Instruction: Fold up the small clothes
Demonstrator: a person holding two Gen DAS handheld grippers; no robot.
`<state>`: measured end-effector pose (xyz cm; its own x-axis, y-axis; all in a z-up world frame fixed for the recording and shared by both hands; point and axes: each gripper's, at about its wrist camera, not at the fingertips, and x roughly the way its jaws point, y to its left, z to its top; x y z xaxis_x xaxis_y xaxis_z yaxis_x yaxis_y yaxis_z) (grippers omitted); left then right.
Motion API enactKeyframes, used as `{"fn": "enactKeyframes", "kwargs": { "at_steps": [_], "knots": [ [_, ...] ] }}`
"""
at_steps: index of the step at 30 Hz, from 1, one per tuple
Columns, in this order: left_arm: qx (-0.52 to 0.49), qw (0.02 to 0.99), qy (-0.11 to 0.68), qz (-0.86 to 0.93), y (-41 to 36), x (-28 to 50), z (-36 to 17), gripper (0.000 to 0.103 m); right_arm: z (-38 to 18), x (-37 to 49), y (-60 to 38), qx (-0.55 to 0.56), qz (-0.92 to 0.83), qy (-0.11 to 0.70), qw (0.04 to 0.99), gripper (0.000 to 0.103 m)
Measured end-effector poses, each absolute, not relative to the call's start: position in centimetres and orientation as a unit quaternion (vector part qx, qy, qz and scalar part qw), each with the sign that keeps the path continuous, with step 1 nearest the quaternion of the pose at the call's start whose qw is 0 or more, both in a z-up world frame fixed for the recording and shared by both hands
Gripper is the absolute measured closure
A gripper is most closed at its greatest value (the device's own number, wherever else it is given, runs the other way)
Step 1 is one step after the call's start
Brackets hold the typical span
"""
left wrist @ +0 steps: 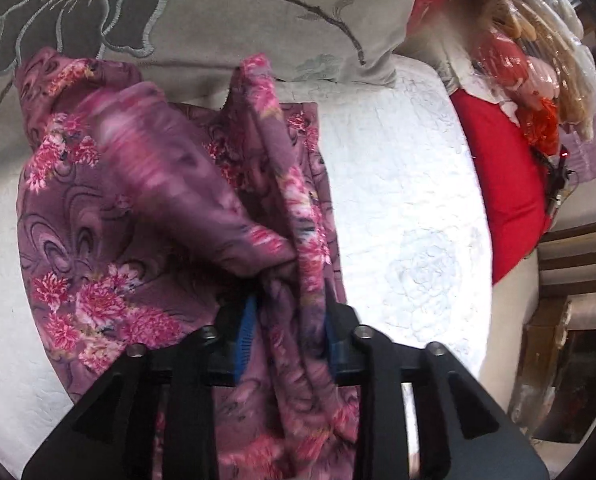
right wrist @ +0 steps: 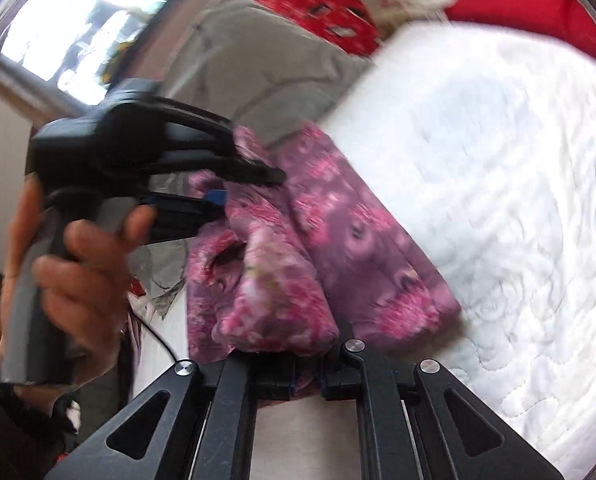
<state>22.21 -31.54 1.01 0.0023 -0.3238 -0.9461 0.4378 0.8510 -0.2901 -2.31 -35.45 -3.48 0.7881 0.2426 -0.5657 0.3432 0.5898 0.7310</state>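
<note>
Fold in hand, second half of the carry. Left gripper (left wrist: pixel 288 322) nearest: blue pads parted, a bunched fold of the purple floral-print fabric garment (left wrist: pixel 110 216) between them, pressure on it not certain (looks like the release). Right gripper (right wrist: pixel 306 380) almost closed, pads pinching the cloth's near edge. Garment lying doubled on the white quilted bed cover (left wrist: pixel 410 208), one flap raised and blurred. Hand (right wrist: pixel 70 264) on the left tool's grey grip visible from the right wrist. Next, as a judgement: let go, withdraw clear of the flap, smooth flat. Beyond: grey embroidered pillow (left wrist: pixel 226 12), red cushion (left wrist: pixel 502 184). No legible brand, label or writing anywhere.
</note>
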Motion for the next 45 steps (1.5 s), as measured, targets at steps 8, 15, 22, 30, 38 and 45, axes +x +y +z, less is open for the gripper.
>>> {"fn": "enactKeyframes", "kwargs": {
  "at_steps": [8, 15, 22, 30, 38, 45],
  "knots": [
    [-0.052, 0.76, 0.596, -0.255, -20.8, 25.1, 5.9, 0.039, -2.9, -3.0, -37.9, 0.482, -0.042, 0.346, 0.804, 0.072],
    [-0.131, 0.737, 0.626, -0.217, -12.5, 25.8, 1.8, 0.039, 2.2, -0.4, -43.6, 0.441, -0.065, 0.299, 0.844, 0.052],
    [-0.142, 0.719, 0.637, -0.24, -12.9, 24.4, -0.3, 0.039, -0.3, 13.7, -42.0, 0.336, -0.022, 0.423, 0.842, 0.049],
    [-0.12, 0.756, 0.603, -0.225, -14.1, 25.7, 0.0, 0.038, 0.9, 16.5, -40.5, 0.259, 0.011, 0.39, 0.884, 0.099],
    [-0.051, 0.771, 0.601, -0.204, -14.6, 23.0, 0.3, 0.038, -0.1, 15.5, -40.9, 0.266, -0.001, 0.441, 0.857, 0.087],
    [-0.003, 0.783, 0.593, -0.185, -13.9, 18.8, -0.3, 0.038, -0.5, 10.2, -40.1, 0.268, 0.029, 0.461, 0.846, 0.057]
  ]
}}
